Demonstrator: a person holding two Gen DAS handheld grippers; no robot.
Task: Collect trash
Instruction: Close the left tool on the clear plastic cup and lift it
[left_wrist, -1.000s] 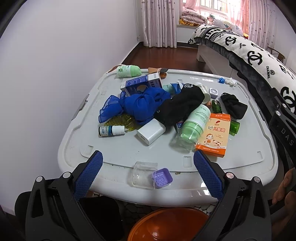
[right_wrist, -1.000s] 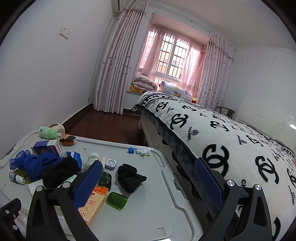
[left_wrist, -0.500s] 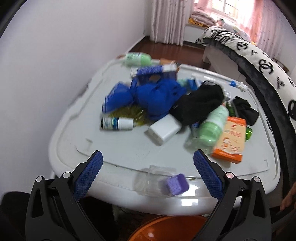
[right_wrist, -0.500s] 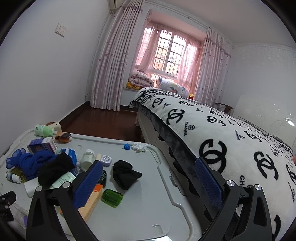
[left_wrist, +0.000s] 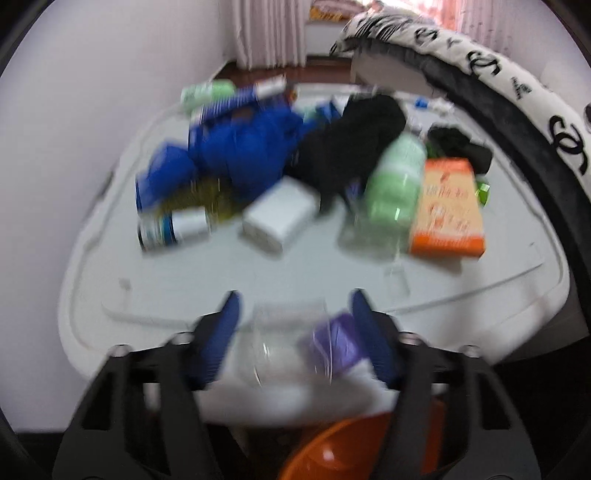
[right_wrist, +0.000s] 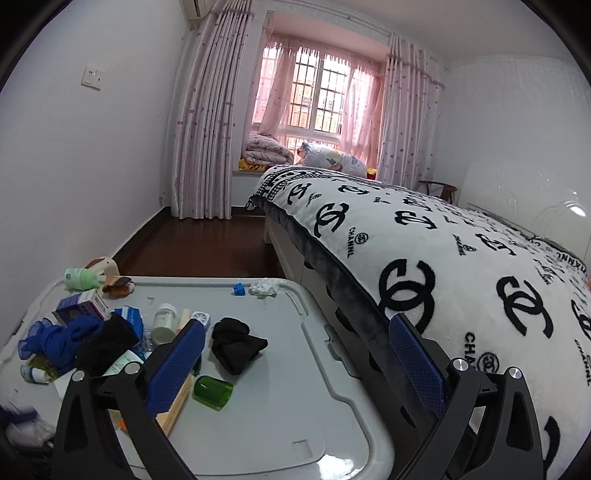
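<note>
Left hand-held gripper (left_wrist: 295, 317) hangs over the near edge of the grey plastic desk (left_wrist: 207, 280), and its blue pads have just been closing in. Between them sits a small clear plastic cup with a purple lid (left_wrist: 295, 339), lying on its side at the desk's front edge. The picture is blurry, so it is hard to tell if the pads are pressing on the cup yet; a thin gap seems to show on the left side. Just below the cup, an orange round bin (left_wrist: 351, 446) peeks out.

Farther back on the desk lies a heap of things: a blue crumpled cloth (left_wrist: 243, 151), a black cloth (left_wrist: 351, 144), a white box (left_wrist: 280, 218), a green-capped plastic bottle (left_wrist: 395, 181), an orange flat carton (left_wrist: 448, 210) and a small white bottle with a blue band (left_wrist: 173, 229).

Right hand-held gripper (right_wrist: 295, 354) is spread wide with nothing between its pads. It points across the far side of the desk toward the bed with the white and black blanket (right_wrist: 461, 266). Near its left pad lie a green see-through cap (right_wrist: 213, 392) and a bundled black sock (right_wrist: 236, 345). At the far edge of the desk rests a crumpled white tissue (right_wrist: 264, 288), just beside a tiny blue block (right_wrist: 239, 289).
</note>
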